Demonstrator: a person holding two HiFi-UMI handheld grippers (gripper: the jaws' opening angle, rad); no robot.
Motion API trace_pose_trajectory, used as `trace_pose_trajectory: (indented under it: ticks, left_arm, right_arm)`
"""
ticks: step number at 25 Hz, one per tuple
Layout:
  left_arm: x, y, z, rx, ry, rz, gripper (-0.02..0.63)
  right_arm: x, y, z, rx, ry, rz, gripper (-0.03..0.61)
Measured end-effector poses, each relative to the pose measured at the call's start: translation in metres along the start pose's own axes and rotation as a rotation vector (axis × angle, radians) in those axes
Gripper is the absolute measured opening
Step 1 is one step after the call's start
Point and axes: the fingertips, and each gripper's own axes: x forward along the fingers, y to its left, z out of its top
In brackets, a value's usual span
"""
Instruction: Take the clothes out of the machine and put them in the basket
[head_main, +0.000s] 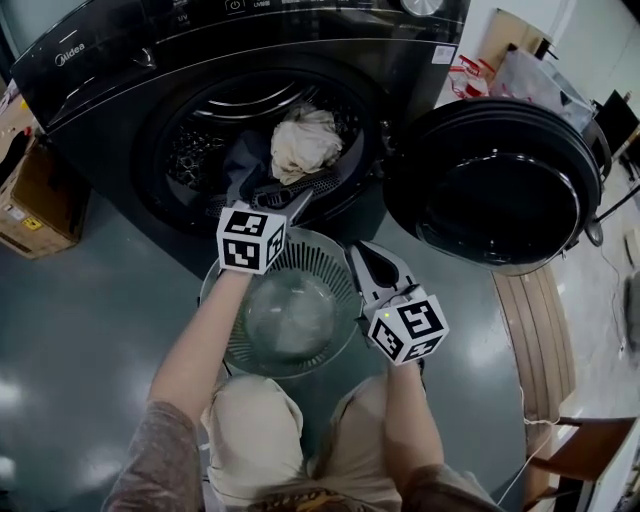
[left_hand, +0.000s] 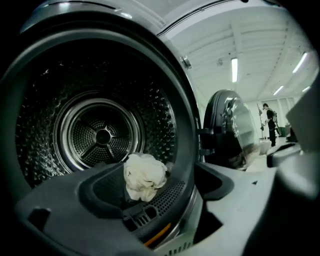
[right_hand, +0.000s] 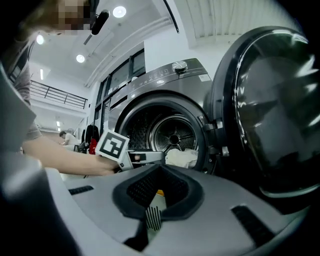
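Note:
The washing machine (head_main: 120, 90) stands with its drum open. A crumpled cream cloth (head_main: 305, 140) lies at the drum's mouth, with a dark garment (head_main: 245, 165) to its left. My left gripper (head_main: 290, 198) reaches to the drum's lower lip. It is open wide, and the cream cloth (left_hand: 145, 176) sits ahead between the jaws, untouched by the pads. A round ribbed basket (head_main: 335, 262) stands on the floor below the drum. My right gripper (head_main: 372, 268) hovers over the basket's right rim, shut and holding nothing. From the right gripper view, the left gripper (right_hand: 147, 157) points at the cloth (right_hand: 181, 158).
The machine's round door (head_main: 500, 185) hangs open to the right, close to my right gripper. A cardboard box (head_main: 35, 200) sits on the floor at left. Wooden planks (head_main: 530, 330) and a chair (head_main: 590, 450) stand at the right. My knees are just behind the basket.

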Motion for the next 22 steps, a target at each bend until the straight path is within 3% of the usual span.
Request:
trace_pose_trajectory:
  ticks: [12,19,22]
  left_arm:
    - [0.091,0.041,-0.041,0.085,0.160,0.040,0.434]
    - [0.124,0.043,-0.048,0.093,0.216,0.034,0.434]
    - [0.133,0.043,-0.054,0.078,0.243,0.031,0.399]
  right_arm:
    - [-0.002,0.002,0.000,0.009,0.006,-0.011,-0.003]
    - [-0.004,0.001,0.002,0.001,0.011,-0.025,-0.003]
    - [-0.007,0.005,0.003,-0.003,0.012,-0.030,-0.003]
